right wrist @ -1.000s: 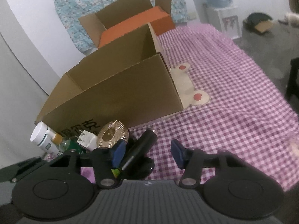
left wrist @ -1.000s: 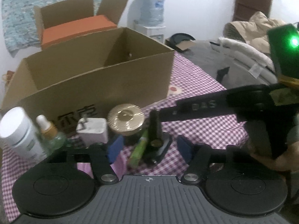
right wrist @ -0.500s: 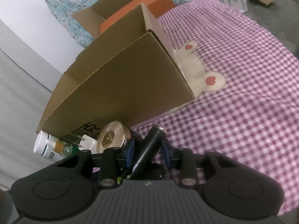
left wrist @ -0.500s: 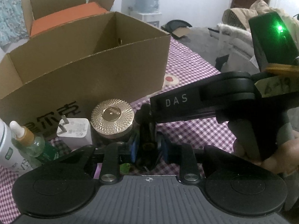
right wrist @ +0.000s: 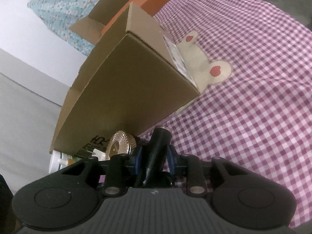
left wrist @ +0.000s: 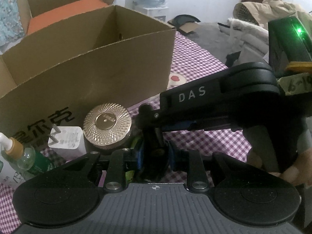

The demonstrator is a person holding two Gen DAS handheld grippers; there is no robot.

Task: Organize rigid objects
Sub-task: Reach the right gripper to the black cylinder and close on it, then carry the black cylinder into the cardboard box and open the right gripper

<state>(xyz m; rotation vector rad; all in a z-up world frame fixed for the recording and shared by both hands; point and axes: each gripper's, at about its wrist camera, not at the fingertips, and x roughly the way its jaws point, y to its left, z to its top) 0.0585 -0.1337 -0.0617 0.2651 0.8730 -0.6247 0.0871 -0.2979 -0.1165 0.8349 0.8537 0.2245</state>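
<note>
Both my tongs have closed in since a second ago: left tongs [left wrist: 154,156] clamp the black tube [left wrist: 155,144]; right tongs [right wrist: 154,162] are closing on it, beside the box [left wrist: 93,66], ready to lift.

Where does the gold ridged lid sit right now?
Left wrist view, lower left: gold ridged lid just in front of the cardboard box, right of the white charger.
</note>
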